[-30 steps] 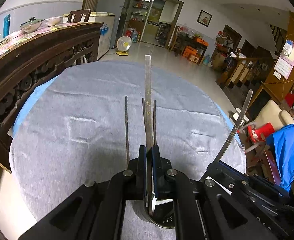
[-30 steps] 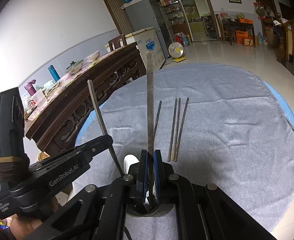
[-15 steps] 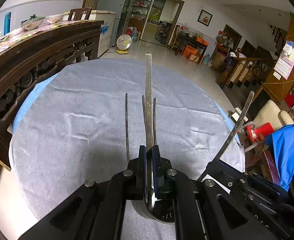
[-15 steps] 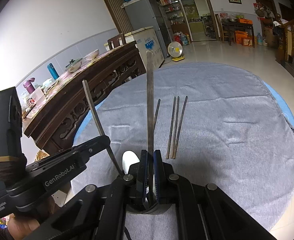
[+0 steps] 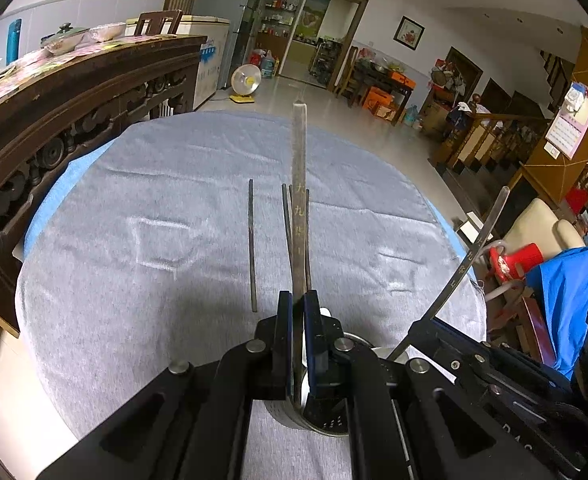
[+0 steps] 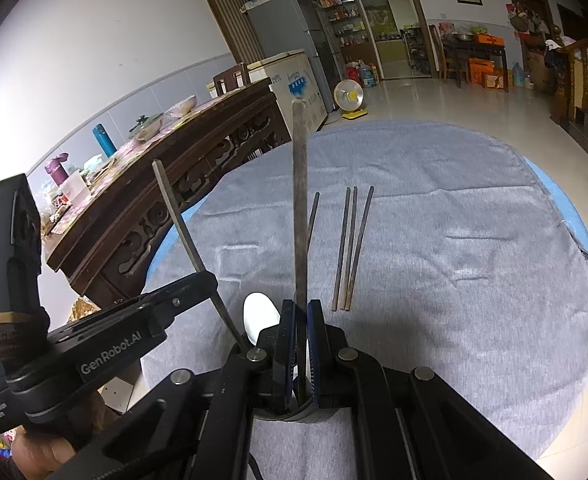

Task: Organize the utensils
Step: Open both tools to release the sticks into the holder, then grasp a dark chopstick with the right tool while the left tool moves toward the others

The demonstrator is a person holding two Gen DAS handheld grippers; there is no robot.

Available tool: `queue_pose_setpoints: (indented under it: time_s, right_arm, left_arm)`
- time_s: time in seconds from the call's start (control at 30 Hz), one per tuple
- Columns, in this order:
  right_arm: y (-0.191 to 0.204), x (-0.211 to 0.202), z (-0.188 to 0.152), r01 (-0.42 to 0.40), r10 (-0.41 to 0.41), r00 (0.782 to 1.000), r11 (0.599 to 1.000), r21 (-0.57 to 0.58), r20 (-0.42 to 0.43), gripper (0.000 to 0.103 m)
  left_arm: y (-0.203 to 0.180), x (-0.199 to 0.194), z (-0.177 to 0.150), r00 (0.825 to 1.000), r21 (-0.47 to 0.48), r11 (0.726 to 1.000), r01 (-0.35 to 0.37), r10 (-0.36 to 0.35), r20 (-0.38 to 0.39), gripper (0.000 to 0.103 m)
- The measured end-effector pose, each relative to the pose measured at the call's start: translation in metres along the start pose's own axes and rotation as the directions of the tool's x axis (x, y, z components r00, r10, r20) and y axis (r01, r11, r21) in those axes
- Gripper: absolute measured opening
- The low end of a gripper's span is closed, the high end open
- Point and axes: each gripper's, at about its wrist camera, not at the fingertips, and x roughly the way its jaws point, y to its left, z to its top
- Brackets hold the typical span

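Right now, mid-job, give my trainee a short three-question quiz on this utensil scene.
1. True or false: each hand-held gripper is shut on a chopstick.
2. How many chopsticks lie on the grey cloth? A) two B) four C) six
3. Fill in: below both grippers stands a metal ____.

Key:
1. True: left hand-held gripper, right hand-held gripper.
2. B: a single chopstick and three grouped chopsticks.
3. utensil holder.

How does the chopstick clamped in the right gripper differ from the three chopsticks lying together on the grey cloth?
The held chopstick stands along the right gripper, its lower end over the metal holder; the grouped chopsticks lie flat on the grey cloth.
The held chopstick is pinched between shut jaws; the grouped chopsticks are untouched.
The held chopstick is single; the grouped chopsticks lie close side by side.
Both are slim, dark sticks.
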Motion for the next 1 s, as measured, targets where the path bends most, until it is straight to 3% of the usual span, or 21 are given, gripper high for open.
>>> queue_pose_setpoints:
  time_s: [0.37,0.47,0.53,0.77,0.87,0.9,0.93,1.0]
  right_arm:
    - [-0.003,-0.001,-0.003,-0.006,0.007,1.000,1.000,0.011,-0.014,0.007]
    - [-0.005,-0.004,-0.002,-0.012,0.012,1.000,1.000,0.023,-0.008,0.008]
    - [-0.007,-0.007,0.000,-0.018,0.019,1.000,0.999,0.035,-0.001,0.008]
    - [-0.031,-0.026,0.016,-0.027,0.025,0.999,0.995,0.093,0.029,0.011]
    - [-0.054,-0.024,0.022,-0.019,0.017,1.000,0.990,0.143,0.009,0.028]
    - [-0.066,-0.021,0.024,-0.008,0.010,1.000,0.985,0.170,-0.012,0.038]
    - [-0.074,-0.017,0.025,0.002,0.005,0.999,0.983,0.185,-0.035,0.050]
    - [-0.093,-0.003,0.025,0.007,0.012,0.996,0.975,0.220,-0.084,0.058]
  left_arm:
    - [0.004,-0.003,-0.001,0.999,-0.023,1.000,0.016,-0.017,-0.031,0.007]
    - [0.006,-0.009,0.002,0.999,-0.033,0.999,0.017,-0.018,-0.028,0.021]
    - [0.010,-0.017,0.005,1.000,-0.045,0.999,0.024,-0.024,-0.013,0.039]
    - [0.041,-0.050,0.023,0.997,-0.115,0.993,0.011,-0.003,0.072,0.064]
    - [0.070,-0.052,0.035,0.994,-0.184,0.982,-0.047,0.064,0.089,0.071]
    - [0.077,-0.049,0.037,0.993,-0.201,0.977,-0.067,0.085,0.081,0.072]
    - [0.089,-0.040,0.040,0.991,-0.227,0.968,-0.110,0.124,0.049,0.072]
    - [0.104,-0.022,0.041,0.986,-0.244,0.955,-0.167,0.167,-0.020,0.072]
